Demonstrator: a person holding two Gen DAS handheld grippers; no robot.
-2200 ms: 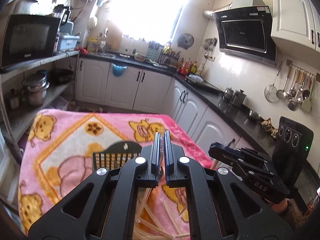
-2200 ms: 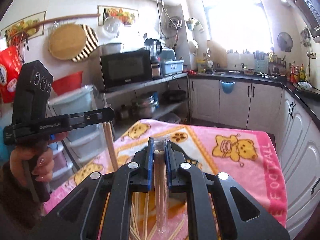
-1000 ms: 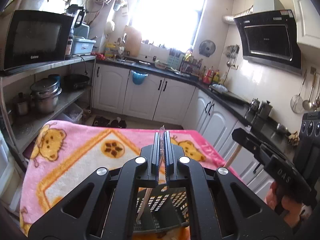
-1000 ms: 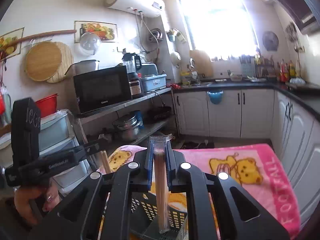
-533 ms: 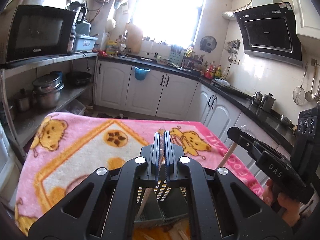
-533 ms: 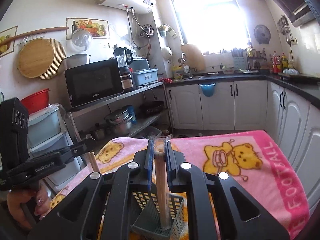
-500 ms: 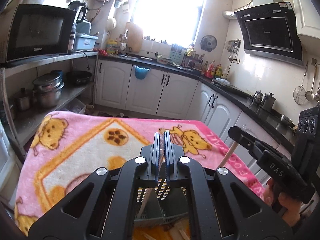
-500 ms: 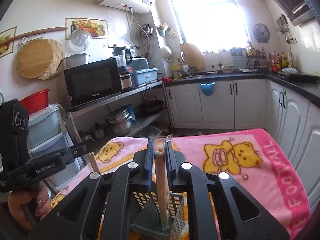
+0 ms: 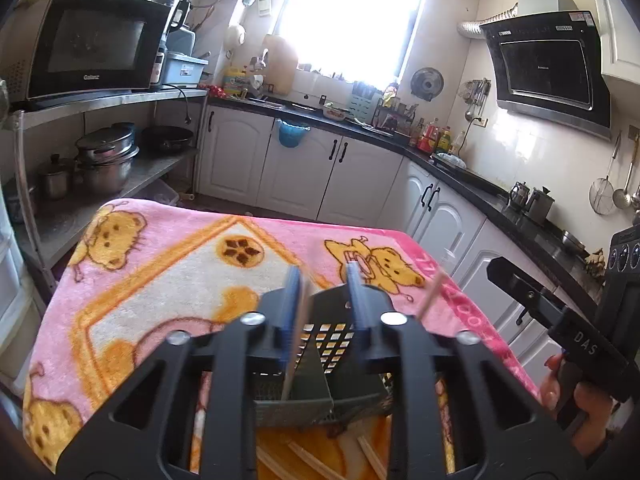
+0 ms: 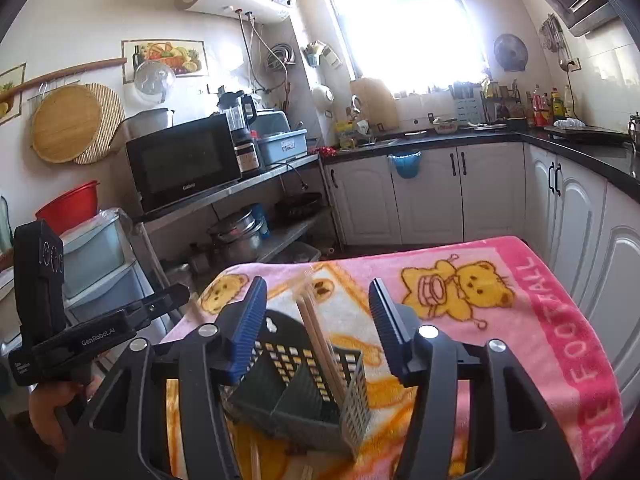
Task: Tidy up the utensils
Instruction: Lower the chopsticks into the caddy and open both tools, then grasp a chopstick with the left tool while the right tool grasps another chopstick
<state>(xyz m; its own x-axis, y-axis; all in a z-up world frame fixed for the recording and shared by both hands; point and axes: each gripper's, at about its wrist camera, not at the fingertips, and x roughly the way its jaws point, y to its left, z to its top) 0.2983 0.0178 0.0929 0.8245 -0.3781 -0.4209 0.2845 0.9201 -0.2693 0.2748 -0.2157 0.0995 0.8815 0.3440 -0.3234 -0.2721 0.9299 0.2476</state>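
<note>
Both grippers hover over the dark slotted utensil basket (image 10: 304, 396), which stands on the pink bear-print blanket (image 9: 160, 264) covering the surface. The right gripper (image 10: 318, 312) has just been opening its jaws; they now stand well apart, and the pair of wooden chopsticks (image 10: 320, 344) between them leans free in the basket's right compartment, tips down, touching neither pad. The left gripper (image 9: 323, 300) has likewise just been opening: its jaws are apart, and its single chopstick (image 9: 294, 344) stands in the left compartment, close against the left pad, though whether it touches is hard to tell. So these sticks look delivered. Judging from the loose chopsticks (image 9: 304, 460) lying on the blanket at 6 o'clock of the basket, near the bottom edge of the view, several more trips remain before the sorting is finished
</note>
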